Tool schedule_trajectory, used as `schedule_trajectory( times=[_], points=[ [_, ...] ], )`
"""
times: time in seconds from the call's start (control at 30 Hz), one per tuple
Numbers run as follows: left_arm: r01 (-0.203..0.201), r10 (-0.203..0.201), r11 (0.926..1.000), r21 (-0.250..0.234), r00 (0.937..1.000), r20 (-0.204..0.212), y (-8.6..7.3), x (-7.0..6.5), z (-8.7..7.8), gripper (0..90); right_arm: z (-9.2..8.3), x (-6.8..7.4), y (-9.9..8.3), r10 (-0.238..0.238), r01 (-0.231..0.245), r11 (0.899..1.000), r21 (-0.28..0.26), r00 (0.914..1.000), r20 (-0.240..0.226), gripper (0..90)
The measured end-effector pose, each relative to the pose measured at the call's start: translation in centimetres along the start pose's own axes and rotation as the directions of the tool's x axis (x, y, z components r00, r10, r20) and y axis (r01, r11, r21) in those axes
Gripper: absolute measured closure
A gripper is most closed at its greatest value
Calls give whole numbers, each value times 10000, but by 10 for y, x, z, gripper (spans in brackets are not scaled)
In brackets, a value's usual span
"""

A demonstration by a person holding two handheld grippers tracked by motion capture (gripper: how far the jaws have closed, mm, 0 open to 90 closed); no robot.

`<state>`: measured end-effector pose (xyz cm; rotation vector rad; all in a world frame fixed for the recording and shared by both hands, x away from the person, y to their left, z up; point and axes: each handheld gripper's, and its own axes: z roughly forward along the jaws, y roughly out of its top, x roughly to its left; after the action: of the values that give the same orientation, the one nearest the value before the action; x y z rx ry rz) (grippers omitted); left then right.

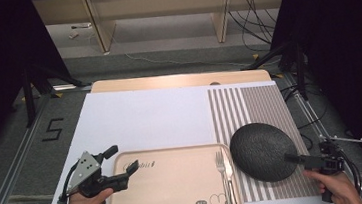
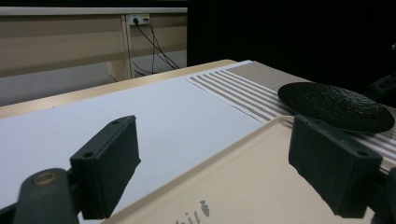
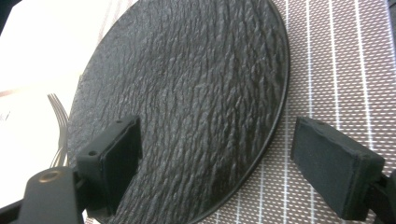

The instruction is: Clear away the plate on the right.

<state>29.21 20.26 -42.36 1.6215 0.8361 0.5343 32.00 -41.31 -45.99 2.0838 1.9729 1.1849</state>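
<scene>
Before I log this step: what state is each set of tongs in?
Left tongs: open, holding nothing, over the tray.
Right tongs: open, straddling the plate rim.

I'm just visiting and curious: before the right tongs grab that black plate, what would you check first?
1. Right tongs open: ok.
2. Plate rim between the jaws: ok, one jaw over the plate, one beside it.
3. Plate lying flat on the striped mat: ok.
4. Fork clear of the plate: cannot tell, they lie very close.
5. Left tongs out of the way, open over the tray corner: ok.
</scene>
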Motion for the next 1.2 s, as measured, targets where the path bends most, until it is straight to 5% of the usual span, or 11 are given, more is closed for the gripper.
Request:
schedule_trajectory(
  times=[0.83, 1.2],
  points=[
    [-21, 21, 10000, 10, 10000, -18, 0, 0, 0, 159, 12, -9, -1, 227, -202, 9989, 421, 9981, -580, 360],
    [-79, 79, 10000, 46, 10000, -2, 0, -1, 1, 159, 12, -18, -3, 1064, -1055, 9943, 141, 9886, -1065, 450]
  ],
)
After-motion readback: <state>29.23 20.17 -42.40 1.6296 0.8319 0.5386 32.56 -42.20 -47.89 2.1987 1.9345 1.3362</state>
